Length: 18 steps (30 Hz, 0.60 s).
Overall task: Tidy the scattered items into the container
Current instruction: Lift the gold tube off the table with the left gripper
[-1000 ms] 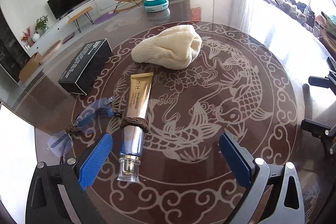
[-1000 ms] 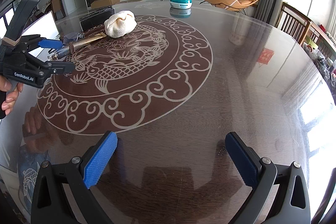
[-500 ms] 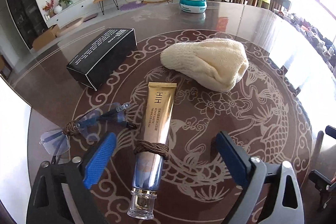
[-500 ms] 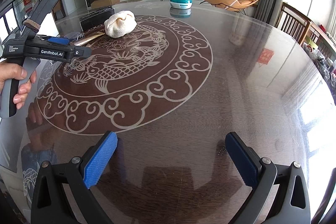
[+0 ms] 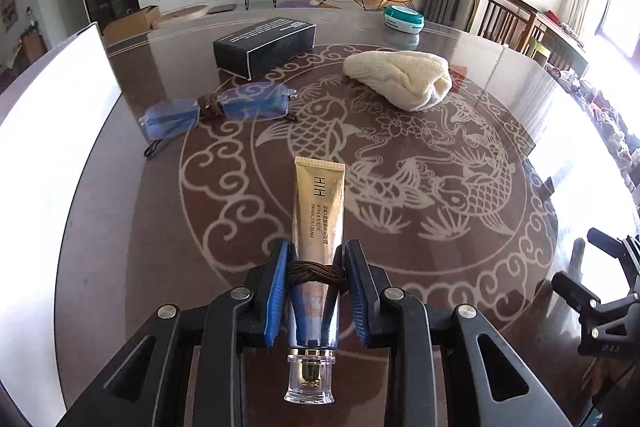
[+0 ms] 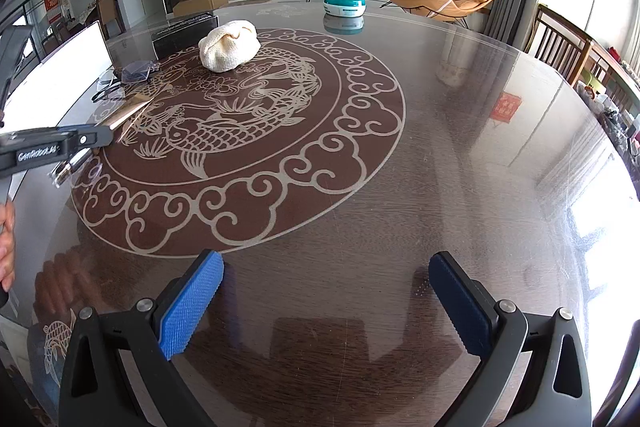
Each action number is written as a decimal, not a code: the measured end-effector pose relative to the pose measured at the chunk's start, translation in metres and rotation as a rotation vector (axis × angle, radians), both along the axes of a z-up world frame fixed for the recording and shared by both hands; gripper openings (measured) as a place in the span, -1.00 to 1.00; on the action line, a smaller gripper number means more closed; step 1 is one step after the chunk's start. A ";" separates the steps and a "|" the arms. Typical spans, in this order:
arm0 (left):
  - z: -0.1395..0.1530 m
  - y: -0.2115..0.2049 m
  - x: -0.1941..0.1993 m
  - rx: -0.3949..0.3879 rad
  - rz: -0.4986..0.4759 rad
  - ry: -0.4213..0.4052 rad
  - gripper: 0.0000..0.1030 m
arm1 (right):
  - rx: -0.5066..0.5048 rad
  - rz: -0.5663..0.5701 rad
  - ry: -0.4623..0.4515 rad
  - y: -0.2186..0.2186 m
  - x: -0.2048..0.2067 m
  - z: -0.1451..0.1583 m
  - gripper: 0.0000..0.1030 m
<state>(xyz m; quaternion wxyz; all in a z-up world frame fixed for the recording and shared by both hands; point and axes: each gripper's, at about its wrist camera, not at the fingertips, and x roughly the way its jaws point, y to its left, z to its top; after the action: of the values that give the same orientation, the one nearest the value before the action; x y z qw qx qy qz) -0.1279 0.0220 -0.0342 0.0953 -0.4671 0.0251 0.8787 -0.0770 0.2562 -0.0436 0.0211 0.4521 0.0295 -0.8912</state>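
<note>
Left gripper [image 5: 316,277] just closing on cream tube [image 5: 318,211], container [image 5: 48,131] cut off

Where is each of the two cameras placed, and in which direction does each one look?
Left wrist: on the left gripper, looking down along its fingers, whose jaws have just been closing on the cream tube.
Right wrist: on the right gripper, jaws open over bare table; a hand and the left gripper show at the left edge.
Shared: cream tube, towel, black box, glasses, teal container.
</note>
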 end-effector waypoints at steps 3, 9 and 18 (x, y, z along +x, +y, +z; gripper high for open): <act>-0.001 -0.015 0.024 -0.011 0.046 0.024 -0.45 | 0.000 0.000 0.000 0.000 0.000 0.000 0.99; -0.004 -0.036 0.032 0.009 0.086 0.044 -0.43 | 0.000 0.000 0.000 0.000 0.000 0.000 0.99; -0.008 -0.024 0.036 -0.065 0.046 0.076 0.34 | 0.000 0.000 0.000 0.000 0.000 0.000 0.99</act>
<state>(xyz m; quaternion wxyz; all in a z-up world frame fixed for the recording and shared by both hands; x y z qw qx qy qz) -0.0916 -0.0017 -0.0424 0.0587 -0.4367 0.0463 0.8965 -0.0772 0.2562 -0.0436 0.0213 0.4522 0.0293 -0.8912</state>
